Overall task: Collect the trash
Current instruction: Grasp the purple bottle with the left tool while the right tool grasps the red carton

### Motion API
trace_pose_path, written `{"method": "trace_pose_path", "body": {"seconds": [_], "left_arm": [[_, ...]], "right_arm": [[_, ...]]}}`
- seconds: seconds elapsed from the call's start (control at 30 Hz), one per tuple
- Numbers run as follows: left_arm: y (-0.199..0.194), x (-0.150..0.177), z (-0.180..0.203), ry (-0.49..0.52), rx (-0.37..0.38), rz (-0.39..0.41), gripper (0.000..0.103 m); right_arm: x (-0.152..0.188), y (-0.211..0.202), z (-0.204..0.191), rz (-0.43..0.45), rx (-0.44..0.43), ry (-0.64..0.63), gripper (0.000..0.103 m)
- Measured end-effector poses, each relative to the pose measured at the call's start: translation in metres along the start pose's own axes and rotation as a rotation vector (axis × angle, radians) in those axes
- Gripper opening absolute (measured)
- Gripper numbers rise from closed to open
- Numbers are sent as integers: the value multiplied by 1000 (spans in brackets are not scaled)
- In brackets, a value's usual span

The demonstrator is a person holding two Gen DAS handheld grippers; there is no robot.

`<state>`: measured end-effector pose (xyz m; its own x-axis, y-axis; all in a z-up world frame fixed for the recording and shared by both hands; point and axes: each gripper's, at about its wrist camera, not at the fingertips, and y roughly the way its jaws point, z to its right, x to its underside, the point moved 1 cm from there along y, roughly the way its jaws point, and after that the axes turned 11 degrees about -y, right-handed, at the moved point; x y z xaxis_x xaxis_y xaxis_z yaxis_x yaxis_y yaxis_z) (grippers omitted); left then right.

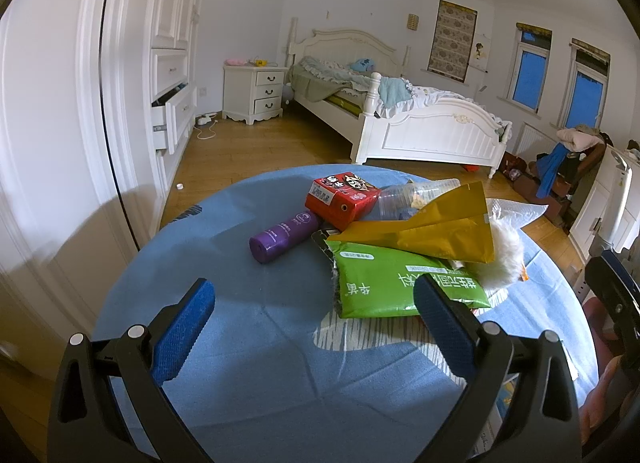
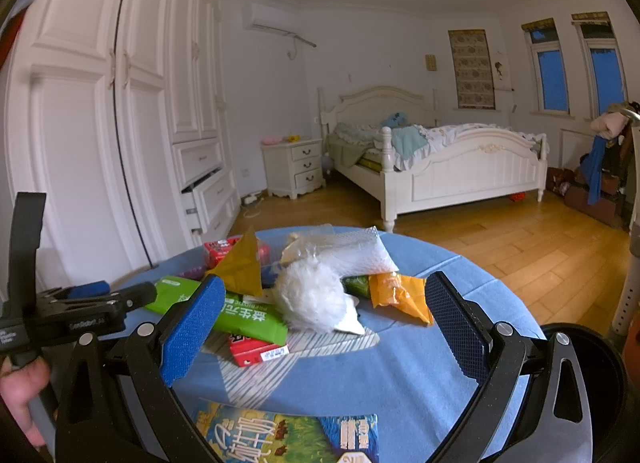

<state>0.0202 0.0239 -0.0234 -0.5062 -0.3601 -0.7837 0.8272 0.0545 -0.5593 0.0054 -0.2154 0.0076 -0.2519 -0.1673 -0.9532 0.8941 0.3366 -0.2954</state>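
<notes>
A pile of trash lies on a round table with a blue cloth. In the left wrist view it holds a purple bottle, a red carton, a clear plastic cup, a yellow bag, a green packet and white fluff. My left gripper is open and empty, just short of the green packet. My right gripper is open and empty, in front of the white fluff, the green packet, an orange wrapper and a small red box.
A bubble-wrap bag tops the pile. A printed carton lies at the table's near edge. A black bin stands at the right. A white wardrobe with an open drawer, a bed and wooden floor lie beyond.
</notes>
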Motion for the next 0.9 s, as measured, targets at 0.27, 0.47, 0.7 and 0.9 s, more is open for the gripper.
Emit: {"method": "trace_pose_path", "body": {"seconds": [0.27,0.47,0.7,0.9], "left_arm": [[0,0,0,-1,1,-1,98],[-3,-1,-4,-19,40,-6,98],[3,-45,-43,-30,145,-76,98],[47,-58,-32,196,136,-194,92]], "right_arm": [[0,0,0,0,0,0,99],[0,4,2,-19,-19,8,99],[-73,51,23,-193,-338,59,99],[-126,143,-37,-457,-457,-253,99]]}}
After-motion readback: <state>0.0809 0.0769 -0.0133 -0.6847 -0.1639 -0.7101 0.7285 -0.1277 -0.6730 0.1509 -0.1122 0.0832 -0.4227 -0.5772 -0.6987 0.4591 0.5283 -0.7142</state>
